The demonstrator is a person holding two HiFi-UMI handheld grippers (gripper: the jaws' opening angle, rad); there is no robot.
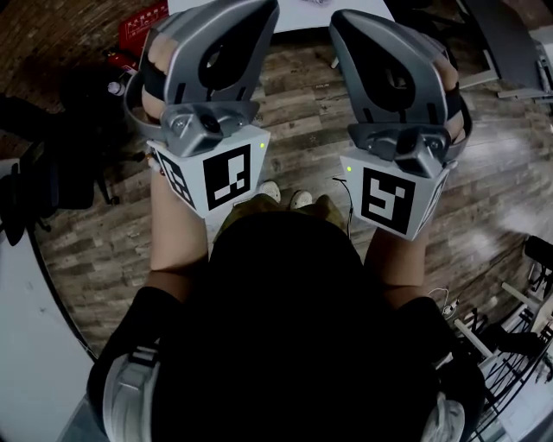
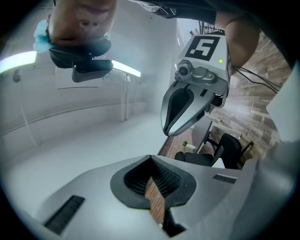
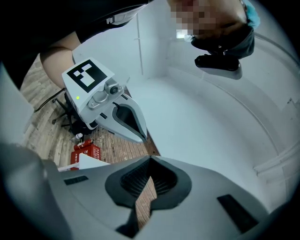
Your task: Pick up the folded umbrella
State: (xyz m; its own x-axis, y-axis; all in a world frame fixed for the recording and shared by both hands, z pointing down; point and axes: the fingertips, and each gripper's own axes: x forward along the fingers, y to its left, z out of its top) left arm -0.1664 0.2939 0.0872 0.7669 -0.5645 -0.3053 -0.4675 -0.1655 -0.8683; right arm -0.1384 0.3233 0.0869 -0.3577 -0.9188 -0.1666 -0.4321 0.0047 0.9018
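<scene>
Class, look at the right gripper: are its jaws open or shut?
Shut: the right gripper has its tips touching, nothing between, only floor planks behind.

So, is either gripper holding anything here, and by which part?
Nothing is held. The left gripper and the right gripper both have their jaws closed together, with nothing between them.

the folded umbrella shows in none of the views, so its look, pose and place cannot be told. the left gripper [image 2: 151, 159] and the right gripper [image 3: 150, 162] are raised side by side near the white table [image 1: 302, 15], each with its jaws closed together and nothing between them.
</scene>
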